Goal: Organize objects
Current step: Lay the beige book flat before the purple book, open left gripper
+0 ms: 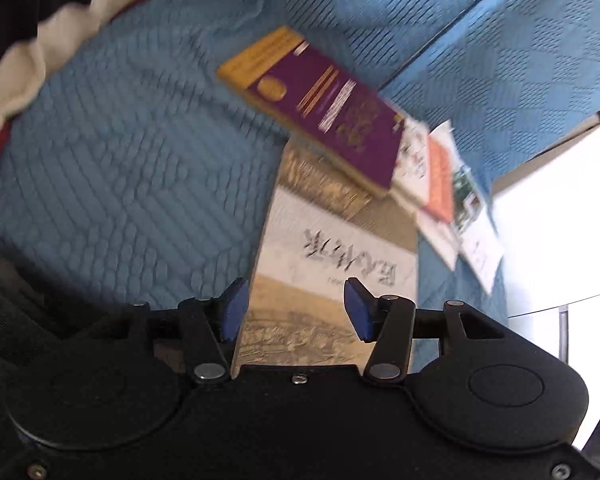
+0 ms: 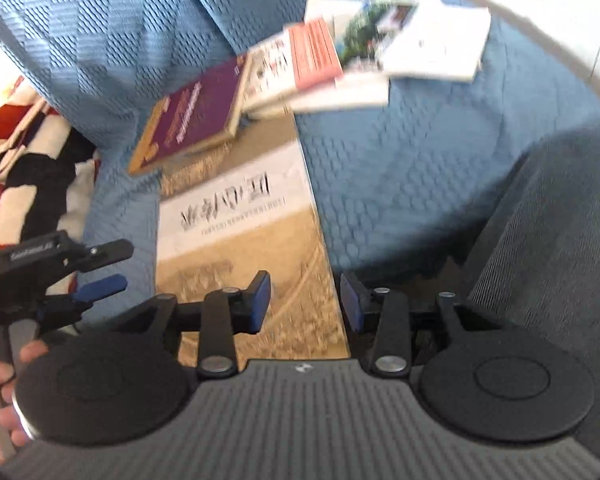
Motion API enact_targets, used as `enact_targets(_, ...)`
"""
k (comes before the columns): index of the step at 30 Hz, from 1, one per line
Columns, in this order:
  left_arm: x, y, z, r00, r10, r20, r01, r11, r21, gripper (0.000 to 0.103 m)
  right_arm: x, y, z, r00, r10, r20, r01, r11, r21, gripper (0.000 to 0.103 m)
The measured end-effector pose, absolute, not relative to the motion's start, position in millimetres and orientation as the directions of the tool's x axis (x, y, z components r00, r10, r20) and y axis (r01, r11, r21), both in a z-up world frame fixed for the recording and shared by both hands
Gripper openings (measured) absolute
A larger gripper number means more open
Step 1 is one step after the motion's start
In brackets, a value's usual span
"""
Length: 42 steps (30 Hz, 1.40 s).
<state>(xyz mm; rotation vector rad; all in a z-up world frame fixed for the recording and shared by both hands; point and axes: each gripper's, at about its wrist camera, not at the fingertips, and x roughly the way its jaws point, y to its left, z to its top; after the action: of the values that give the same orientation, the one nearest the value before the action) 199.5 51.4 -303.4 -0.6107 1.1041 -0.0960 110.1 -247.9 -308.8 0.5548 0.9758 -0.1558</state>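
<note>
Figure: both claws above the big book (image 2: 244,240) on the blue sofa (image 2: 400,184). My left claw (image 1: 292,308) stood apart, pads clear of the cover; my right claw (image 2: 304,300) likewise gaped, holding nothing. The purple book (image 1: 332,108) overlapped the big book's far edge at 12 o'clock, booklets (image 2: 380,40) fanned toward 1 o'clock. A sound next grip, I judged, would take one book squarely by its edge, not the heap.

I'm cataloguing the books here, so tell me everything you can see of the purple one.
The purple book is a paperback with a purple cover, a yellow-orange band along one edge, gold and white print too blurred to read, and pale page edges. It lies closed and flat, partly on the large tan-and-white book and partly on the blue quilted cover. White booklets adjoin it. No gripper touches it.
</note>
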Motion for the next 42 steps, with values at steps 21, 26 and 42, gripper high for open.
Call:
enact_targets(21, 150, 32, -166, 0.675, -0.328, -0.661, -0.023, 0.886, -0.464, 0.051, 99, -214, -180, 0.793, 0.089, -0.602, 0.103, 0.955, 0.278, 0.041)
enact_targets(26, 137, 32, -156, 0.688, -0.323, -0.650, -0.015, 0.889, -0.458, 0.051, 89, -208, -177, 0.783, 0.085, -0.616, 0.092, 0.964, 0.250, 0.041)
enact_targets(42, 102, 34, -141, 0.705, -0.280, -0.651, -0.021, 0.910, -0.414, 0.062, 70, -195, -182, 0.772, 0.095, -0.629, 0.071, 0.970, 0.234, 0.041)
